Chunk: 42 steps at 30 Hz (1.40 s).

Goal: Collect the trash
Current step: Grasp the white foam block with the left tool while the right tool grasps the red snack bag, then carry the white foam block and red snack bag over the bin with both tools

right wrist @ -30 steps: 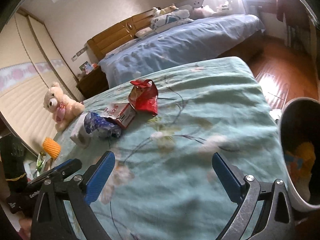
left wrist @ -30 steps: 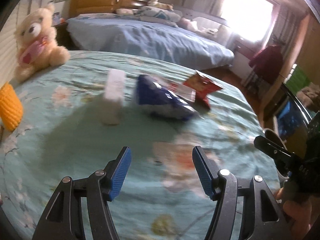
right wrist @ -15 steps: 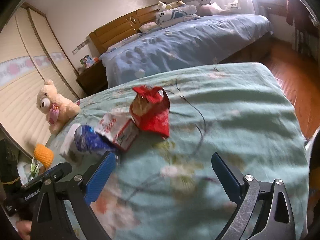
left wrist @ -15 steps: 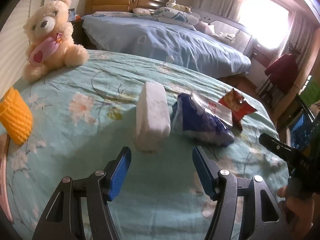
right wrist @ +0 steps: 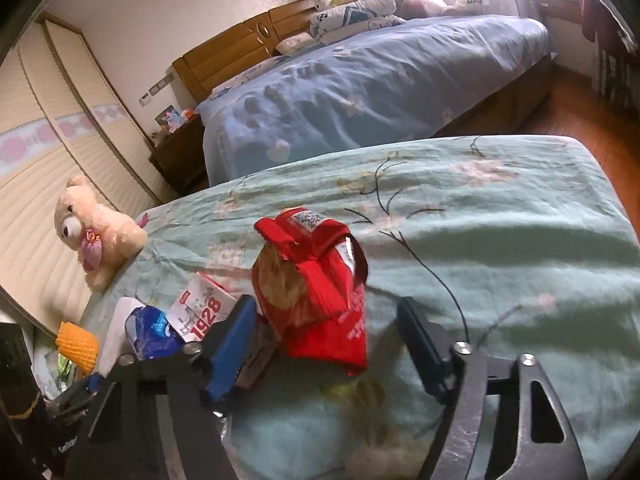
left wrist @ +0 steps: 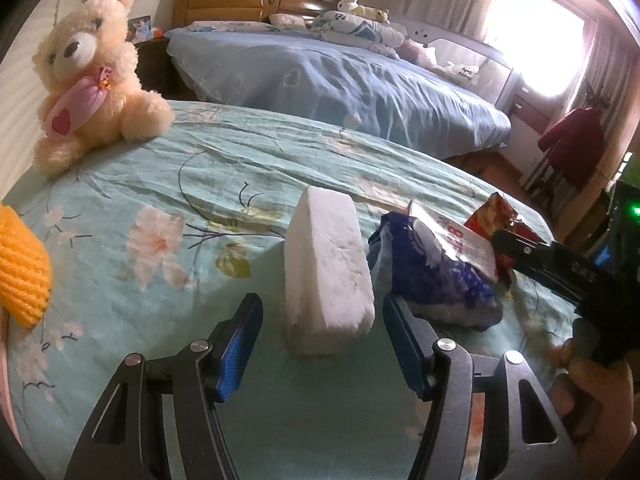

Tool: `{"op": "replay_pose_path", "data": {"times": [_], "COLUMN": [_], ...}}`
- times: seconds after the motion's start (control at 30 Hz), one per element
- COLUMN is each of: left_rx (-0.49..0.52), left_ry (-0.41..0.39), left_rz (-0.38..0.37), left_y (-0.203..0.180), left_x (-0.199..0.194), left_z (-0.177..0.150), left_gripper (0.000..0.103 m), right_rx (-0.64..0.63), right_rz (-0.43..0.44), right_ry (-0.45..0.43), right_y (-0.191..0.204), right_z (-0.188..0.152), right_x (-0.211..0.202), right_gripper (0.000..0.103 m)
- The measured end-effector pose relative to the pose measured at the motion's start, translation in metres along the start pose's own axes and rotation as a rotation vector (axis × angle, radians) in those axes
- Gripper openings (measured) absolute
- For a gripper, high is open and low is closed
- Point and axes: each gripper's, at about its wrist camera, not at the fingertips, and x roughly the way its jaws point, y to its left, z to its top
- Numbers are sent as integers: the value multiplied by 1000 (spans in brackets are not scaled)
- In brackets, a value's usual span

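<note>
Both grippers have closed in on the trash since the earlier frames, jaws narrowing: left gripper (left wrist: 322, 344) straddles the white foam block (left wrist: 328, 276), right gripper (right wrist: 326, 344) the red snack bag (right wrist: 316, 284), neither clamped yet. Block (on the teal bedspread (left wrist: 200, 168)) looks light, crumbly: take its long flat sides. Bag looks thin, crinkly, slippery: pinch mid-body.

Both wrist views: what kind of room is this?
A bedroom, almost certainly. A bed with blue bedding and a wooden headboard stands at the back, pillows are piled at its head, and a teddy bear sits on the teal floral cover in front.
</note>
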Motion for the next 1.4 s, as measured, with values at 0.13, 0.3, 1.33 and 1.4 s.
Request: {"op": "replay_pose_path", "data": {"times": [0.13, 0.3, 1.33, 1.4], "left_rx": [0, 2, 252, 271], "left_ry": [21, -18, 73, 78], "left_rz": [-23, -32, -307, -324], "left_y": [3, 5, -117, -126], "left_x": [8, -3, -53, -51], "left_z": [0, -2, -66, -65], "left_gripper": [32, 28, 28, 28], "right_rx": [3, 27, 216, 222], "right_rz": [-12, 7, -81, -95], "right_ry": [6, -13, -149, -160], "right_y": [-2, -10, -96, -101], "right_z": [1, -8, -106, -110], "right_x": [0, -13, -168, -176], "right_gripper": [32, 26, 26, 26]}}
